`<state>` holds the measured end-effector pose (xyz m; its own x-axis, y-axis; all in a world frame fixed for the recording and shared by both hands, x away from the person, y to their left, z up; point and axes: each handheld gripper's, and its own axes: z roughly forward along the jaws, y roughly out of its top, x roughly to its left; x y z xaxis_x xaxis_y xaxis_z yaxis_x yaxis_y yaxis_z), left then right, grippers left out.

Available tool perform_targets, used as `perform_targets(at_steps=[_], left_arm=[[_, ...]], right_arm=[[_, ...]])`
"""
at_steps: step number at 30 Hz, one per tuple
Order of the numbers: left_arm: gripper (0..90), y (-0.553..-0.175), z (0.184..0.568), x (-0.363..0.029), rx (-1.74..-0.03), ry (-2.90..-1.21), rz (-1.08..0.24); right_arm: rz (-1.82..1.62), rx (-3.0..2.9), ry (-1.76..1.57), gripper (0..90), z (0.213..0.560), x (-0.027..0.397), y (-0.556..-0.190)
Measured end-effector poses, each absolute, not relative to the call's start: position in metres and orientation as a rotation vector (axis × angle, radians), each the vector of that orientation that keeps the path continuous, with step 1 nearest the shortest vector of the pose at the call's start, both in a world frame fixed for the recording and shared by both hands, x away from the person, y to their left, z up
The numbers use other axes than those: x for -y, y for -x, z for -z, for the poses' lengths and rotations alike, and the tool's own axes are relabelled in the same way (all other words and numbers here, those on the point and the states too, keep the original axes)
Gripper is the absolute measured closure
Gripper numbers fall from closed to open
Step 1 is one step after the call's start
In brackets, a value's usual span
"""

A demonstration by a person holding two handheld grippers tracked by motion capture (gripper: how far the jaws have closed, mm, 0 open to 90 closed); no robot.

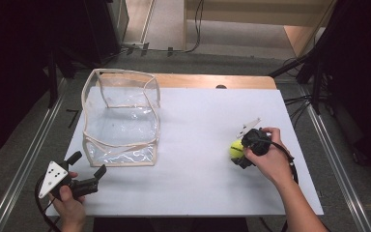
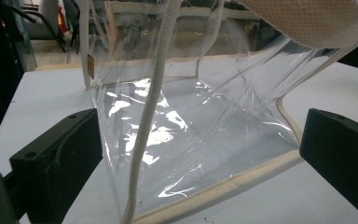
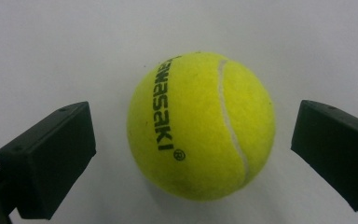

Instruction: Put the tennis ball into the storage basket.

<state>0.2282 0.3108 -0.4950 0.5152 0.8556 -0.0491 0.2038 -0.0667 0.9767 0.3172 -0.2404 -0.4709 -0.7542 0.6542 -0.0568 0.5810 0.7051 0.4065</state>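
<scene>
Tongs on the right [image 1: 237, 153] were spread apart over a yellow tennis ball [image 1: 235, 149], one jaw on each side of it and neither touching it, as the right gripper view made plain. The ball [image 3: 200, 126] rested on the white bench [image 1: 198, 145] toward its right side, black "KAWASAKI" lettering running across its felt. The right hand [image 1: 270, 159] gripped the tool from above. The left tongs [image 1: 88, 166] were likewise apart and held nothing, poised near the bench's front left corner in the left hand [image 1: 67, 200]. Just ahead of them stood a clear plastic bag [image 1: 121, 116] with cream fabric trim, open at the top, well apart from the ball. In the left gripper view the bag [image 2: 191, 121] lay between the jaws' line of sight, a cream strap [image 2: 151, 107] hanging down its front.
</scene>
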Motion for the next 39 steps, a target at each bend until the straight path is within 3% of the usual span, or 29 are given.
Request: perform_targets(at_steps=[17, 20, 30, 39], left_arm=[[0.0, -0.228, 0.495, -0.311, -0.933, -1.581, -0.69], [0.0, -0.228, 0.495, -0.311, -0.933, -1.581, -0.69], [0.0, -0.228, 0.495, -0.311, -0.934, -1.581, -0.689], [0.0, -0.228, 0.495, -0.311, -0.935, -1.58, -0.689]], right_arm=[[-0.48, -2.743, -0.996, 0.0, 0.479, 0.23, -0.324], [-0.469, -2.729, -0.988, 7.7, 0.48, 0.229, -0.325], [-0.459, -2.726, -1.014, 20.8, 0.481, 0.227, -0.327], [-0.455, -2.727, -1.019, 22.4, 0.48, 0.228, -0.328]])
